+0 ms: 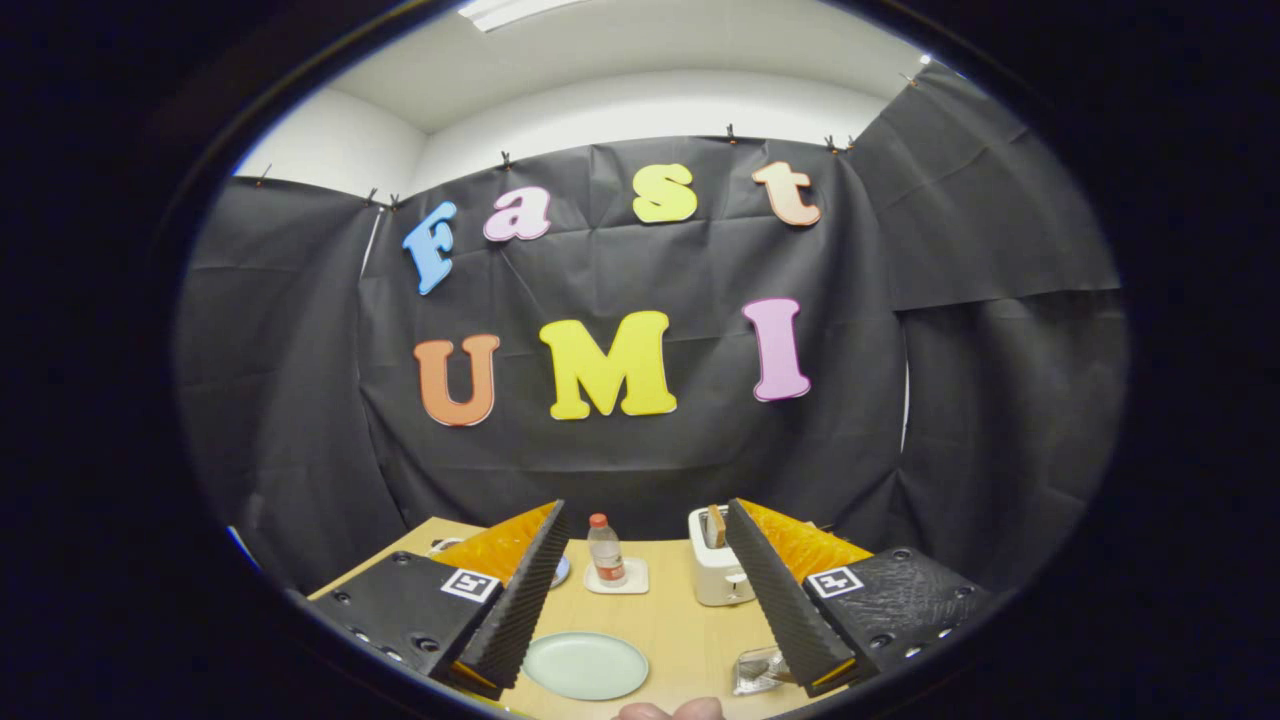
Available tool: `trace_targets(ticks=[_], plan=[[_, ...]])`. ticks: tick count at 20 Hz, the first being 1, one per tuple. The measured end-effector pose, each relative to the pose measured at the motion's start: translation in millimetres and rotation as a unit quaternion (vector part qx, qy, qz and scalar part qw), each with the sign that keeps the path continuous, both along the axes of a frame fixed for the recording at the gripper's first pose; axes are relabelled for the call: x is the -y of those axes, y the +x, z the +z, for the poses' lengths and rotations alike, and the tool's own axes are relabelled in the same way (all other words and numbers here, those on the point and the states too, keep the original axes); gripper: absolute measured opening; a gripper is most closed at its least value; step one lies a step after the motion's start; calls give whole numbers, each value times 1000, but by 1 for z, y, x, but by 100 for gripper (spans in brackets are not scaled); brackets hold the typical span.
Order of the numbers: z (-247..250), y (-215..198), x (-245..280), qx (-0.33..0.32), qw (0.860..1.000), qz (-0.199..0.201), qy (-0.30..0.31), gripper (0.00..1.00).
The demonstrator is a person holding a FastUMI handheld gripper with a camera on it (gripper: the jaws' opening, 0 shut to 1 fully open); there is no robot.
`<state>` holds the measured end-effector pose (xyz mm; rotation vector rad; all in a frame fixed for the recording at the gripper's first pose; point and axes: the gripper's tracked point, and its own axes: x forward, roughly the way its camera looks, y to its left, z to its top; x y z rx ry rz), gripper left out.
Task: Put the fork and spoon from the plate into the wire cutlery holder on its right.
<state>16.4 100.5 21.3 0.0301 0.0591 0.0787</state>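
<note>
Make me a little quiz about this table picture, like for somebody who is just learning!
1. True or false: the gripper is shut on the plate.
2. What stands on the small square coaster beyond the fingers: (a) a mug, (b) a bottle, (c) a bowl?
3. Fill in: the white thing with a slice standing in its slot is a ____.

Key
1. False. The fingers are wide apart, and the pale green plate lies on the table between them, untouched.
2. (b). The bottle with a red cap.
3. Toaster, standing by one finger, across from the bottle.
</note>
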Motion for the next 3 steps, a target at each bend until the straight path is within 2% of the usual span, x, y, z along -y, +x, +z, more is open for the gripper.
trace_targets(ticks=[3], plan=[[1,-1,3,1,1000,-1,-1,96]])
